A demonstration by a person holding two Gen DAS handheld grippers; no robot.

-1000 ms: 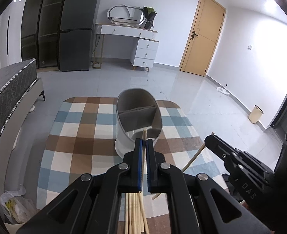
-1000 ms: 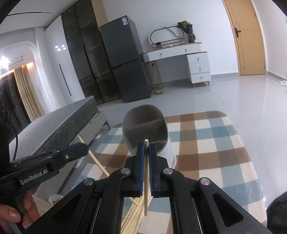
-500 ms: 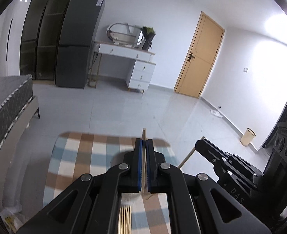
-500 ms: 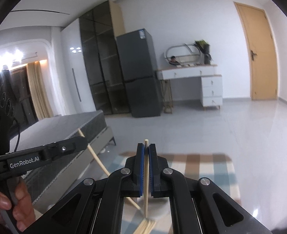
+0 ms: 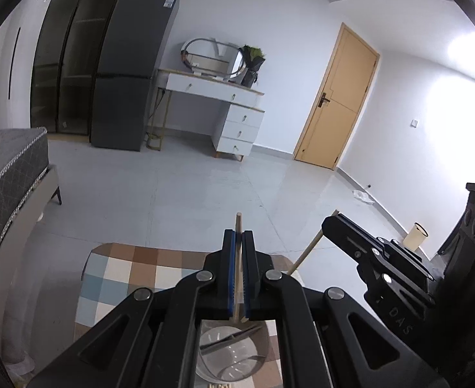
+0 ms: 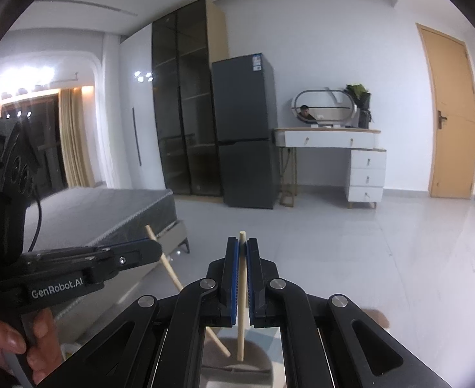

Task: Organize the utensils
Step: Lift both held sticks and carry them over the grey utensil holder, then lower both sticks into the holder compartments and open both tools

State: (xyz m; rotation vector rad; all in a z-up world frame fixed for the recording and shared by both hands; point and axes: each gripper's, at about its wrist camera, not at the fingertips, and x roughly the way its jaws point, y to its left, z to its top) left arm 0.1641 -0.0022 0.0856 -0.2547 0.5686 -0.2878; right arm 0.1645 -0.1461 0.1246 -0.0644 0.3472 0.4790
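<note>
My left gripper [image 5: 238,234] is shut on a pale wooden chopstick [image 5: 238,223] that stands upright between the blue pads. Under it, at the bottom of the left wrist view, is the grey-white divided utensil holder [image 5: 231,360], seen from above. My right gripper [image 6: 243,242] is shut on a second chopstick [image 6: 241,329], held upright. Its lower end hangs over the holder [image 6: 218,355]. Each gripper appears in the other's view: the right gripper [image 5: 331,223] with its slanted chopstick [image 5: 307,250], and the left gripper [image 6: 155,248] with its chopstick [image 6: 169,270].
The holder stands on a brown, blue and white checked cloth [image 5: 121,268]. A grey bed [image 5: 8,168] lies to the left. A dark fridge [image 5: 131,74], a white dressing table [image 5: 227,106] and a wooden door [image 5: 337,103] line the far wall. A hand [image 6: 8,339] grips the left handle.
Both grippers have risen with their chopsticks. The holder has dropped from mid-frame to the bottom edge of both views, and the loose chopsticks on the cloth are almost out of sight.
</note>
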